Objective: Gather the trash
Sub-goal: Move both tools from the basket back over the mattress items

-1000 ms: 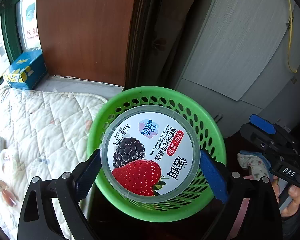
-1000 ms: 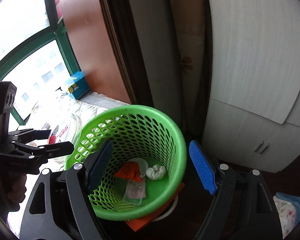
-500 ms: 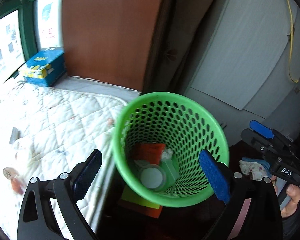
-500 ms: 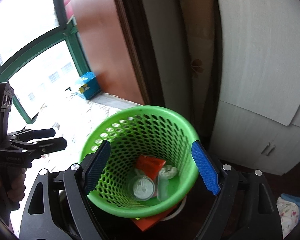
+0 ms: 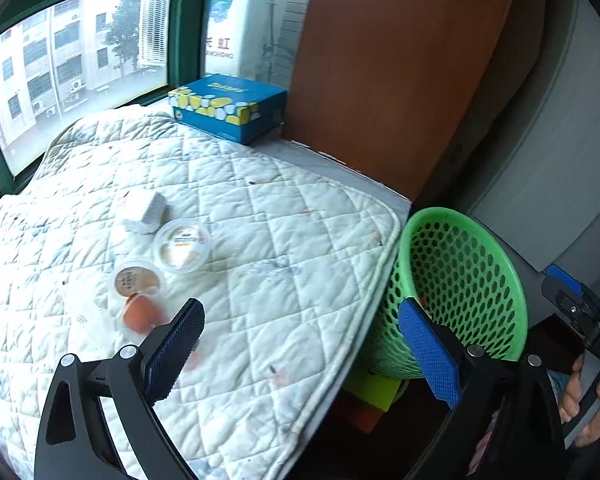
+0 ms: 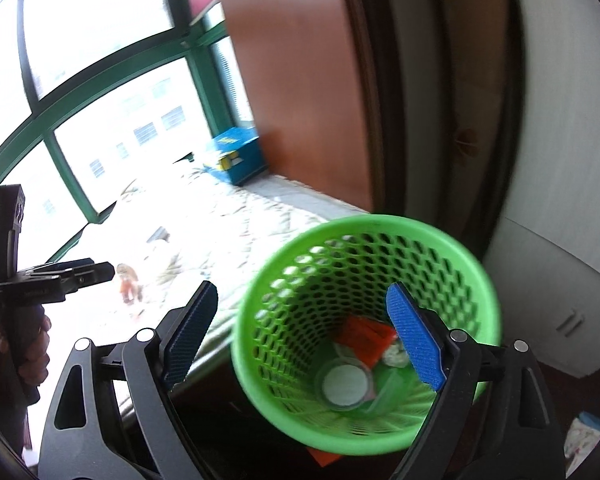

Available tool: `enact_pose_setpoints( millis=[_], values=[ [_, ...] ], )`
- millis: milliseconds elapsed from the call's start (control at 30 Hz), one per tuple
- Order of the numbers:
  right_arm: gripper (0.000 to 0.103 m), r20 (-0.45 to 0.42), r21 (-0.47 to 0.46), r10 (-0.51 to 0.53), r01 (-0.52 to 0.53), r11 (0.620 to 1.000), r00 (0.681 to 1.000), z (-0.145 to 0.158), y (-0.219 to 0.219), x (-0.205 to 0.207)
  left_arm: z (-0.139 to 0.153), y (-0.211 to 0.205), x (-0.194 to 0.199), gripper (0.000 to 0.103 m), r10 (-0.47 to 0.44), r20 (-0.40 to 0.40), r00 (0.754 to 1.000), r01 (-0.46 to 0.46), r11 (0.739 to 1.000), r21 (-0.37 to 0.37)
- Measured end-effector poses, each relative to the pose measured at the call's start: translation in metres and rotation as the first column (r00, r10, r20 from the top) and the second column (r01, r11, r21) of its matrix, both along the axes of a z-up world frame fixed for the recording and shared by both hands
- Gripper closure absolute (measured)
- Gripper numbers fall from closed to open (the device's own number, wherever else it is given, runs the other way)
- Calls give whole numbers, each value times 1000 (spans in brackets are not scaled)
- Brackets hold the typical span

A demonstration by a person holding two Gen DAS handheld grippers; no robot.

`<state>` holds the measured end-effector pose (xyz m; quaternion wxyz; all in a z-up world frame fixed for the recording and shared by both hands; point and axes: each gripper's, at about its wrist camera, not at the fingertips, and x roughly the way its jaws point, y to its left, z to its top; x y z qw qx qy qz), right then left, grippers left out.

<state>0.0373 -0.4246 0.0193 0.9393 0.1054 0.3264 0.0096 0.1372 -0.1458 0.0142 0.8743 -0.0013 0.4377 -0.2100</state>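
My left gripper is open and holds nothing, hovering over the near edge of the white quilted mat. On the mat ahead of it lie a clear round lid, a small brown-topped cup, an orange cup and a white wrapper. The green mesh basket stands off the mat's right edge. My right gripper hangs above the basket with its jaws opening and nothing between them. In the basket lie a round tub, a red wrapper and a crumpled tissue.
A blue tissue box sits at the mat's far end by the green-framed window. A brown wooden panel and a grey cabinet rise behind the basket. Coloured sheets lie under the basket on the dark floor.
The yogurt tub left my left gripper and dropped into the basket. The left gripper then swung left over the mat. The right gripper shifted a little, still over the basket.
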Motion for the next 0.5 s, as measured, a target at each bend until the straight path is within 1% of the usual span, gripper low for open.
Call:
enact_pose_setpoints(
  millis=[200,367,500],
  values=[
    [17,-9,-2,89,-89,996,996,0,42,20,-3,66,9,9,133,-9,991,-133,991,6],
    [17,-30,-6,175,-175,984,984,-5,81,37,-8,116,12,9,235,-25,972,-235,972,-6],
    [17,-53,1,245,-246,969,968,-13,112,52,-11,144,11,9,293,-29,956,-293,956,6]
  ],
)
